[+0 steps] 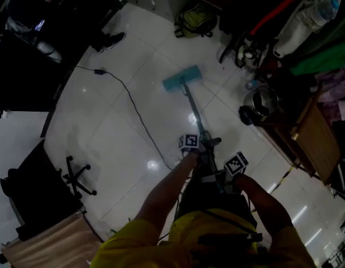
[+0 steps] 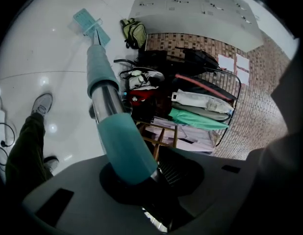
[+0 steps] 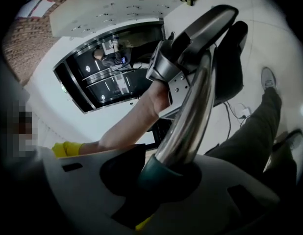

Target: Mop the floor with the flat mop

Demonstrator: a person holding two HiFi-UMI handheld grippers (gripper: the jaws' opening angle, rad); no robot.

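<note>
The flat mop's teal head (image 1: 182, 79) lies on the white tiled floor (image 1: 105, 121), its metal pole (image 1: 195, 112) slanting back toward me. My left gripper (image 1: 199, 145) is shut on the pole lower down; in the left gripper view the pole's teal sleeve (image 2: 123, 143) sits between the jaws, with the mop head (image 2: 90, 24) far off. My right gripper (image 1: 225, 175) is shut on the pole's upper end, where the chrome pole (image 3: 188, 116) and its teal collar (image 3: 159, 173) rise from the jaws.
A black cable (image 1: 136, 113) runs across the floor left of the mop. A backpack (image 1: 196, 20), a steel pot (image 1: 261, 100), a wooden stand (image 1: 312, 135) and piled clutter line the right side. An office chair base (image 1: 77, 177) stands at the left. My shoe (image 2: 41, 104) shows on the floor.
</note>
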